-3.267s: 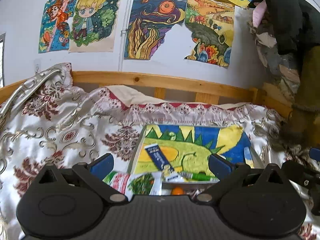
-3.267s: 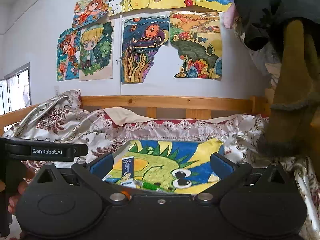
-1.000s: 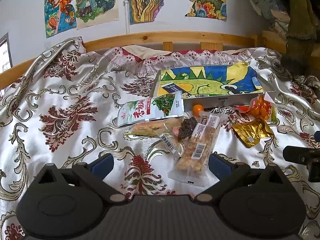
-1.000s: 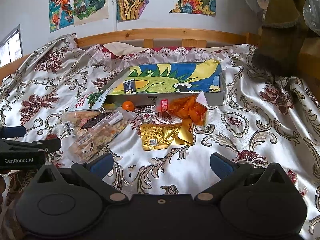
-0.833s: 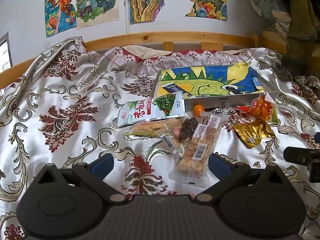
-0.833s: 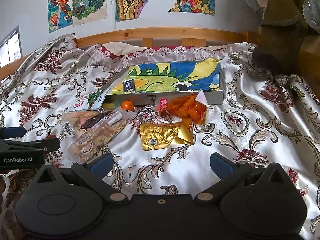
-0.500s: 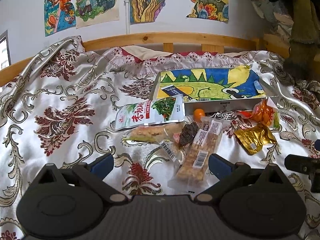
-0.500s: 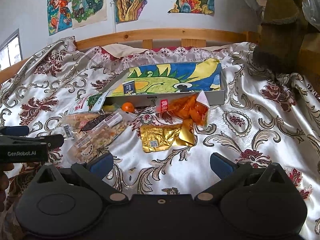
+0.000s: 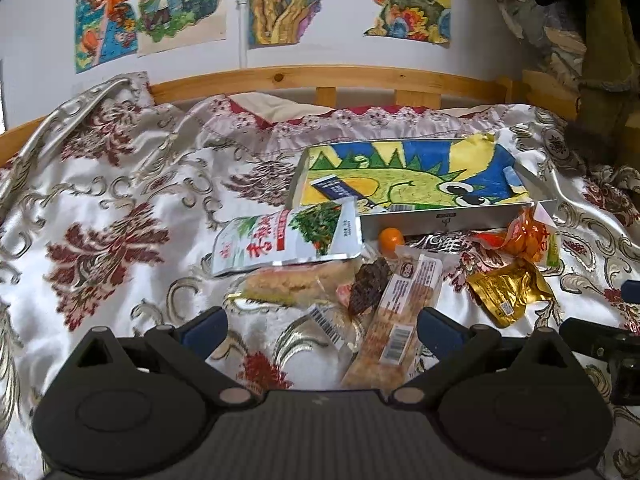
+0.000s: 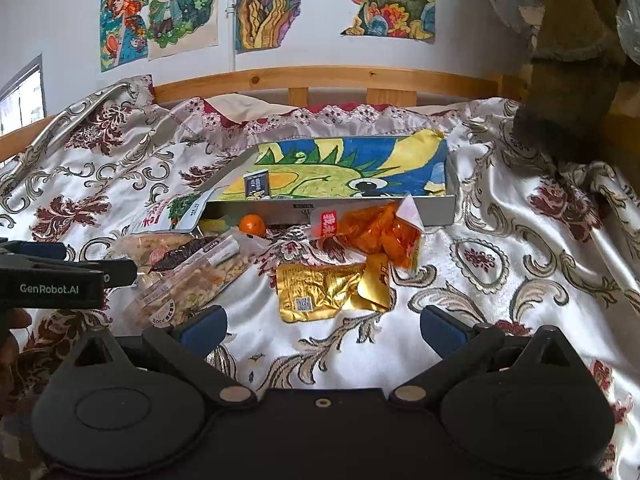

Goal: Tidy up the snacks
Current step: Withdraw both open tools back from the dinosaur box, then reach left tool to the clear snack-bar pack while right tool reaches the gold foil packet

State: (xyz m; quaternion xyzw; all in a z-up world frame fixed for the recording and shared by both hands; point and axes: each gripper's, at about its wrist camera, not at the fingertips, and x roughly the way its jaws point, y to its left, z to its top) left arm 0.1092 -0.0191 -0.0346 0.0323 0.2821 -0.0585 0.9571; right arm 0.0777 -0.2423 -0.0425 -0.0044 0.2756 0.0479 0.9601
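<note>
Left wrist view: left gripper (image 9: 320,326) empty, fingers spread wide, hovering low over the patterned bedspread (image 9: 100,200) with the near end of the long nut bar pack (image 9: 400,320) lying between the blue pads. Beside it to the left, a clear pastry pack (image 9: 288,284) and a dark dried-fruit piece (image 9: 368,286); farther off, a white-and-green pouch (image 9: 288,240), one corner leaning on the tray's front left corner, and a small orange (image 9: 390,238) just in front of the tray wall. Far centre: shallow tray (image 9: 460,220) lined with a dinosaur drawing, a blue sachet (image 9: 340,190) already lying inside near its left end.

Right wrist view: right gripper (image 10: 322,330) likewise empty and spread wide, poised above bare cloth just near of the gold foil pouch (image 10: 324,290). Orange snack bag (image 10: 380,232) beyond that, touching the tray's front wall. Left gripper visible at the left edge, near the nut bar pack.

Judged stage: very early, an approach to a first pick, nearly all snacks loose on the bedspread and only the sachet in the tray. Likely next: lowering onto either the nut bar pack or the gold foil pouch, closing across the narrow width, lifting clear of neighbours, then carrying far into the tray. Worth minding: slippery film, soft bedding giving way under a pinch, overlap between the bar pack and the dried-fruit piece.
</note>
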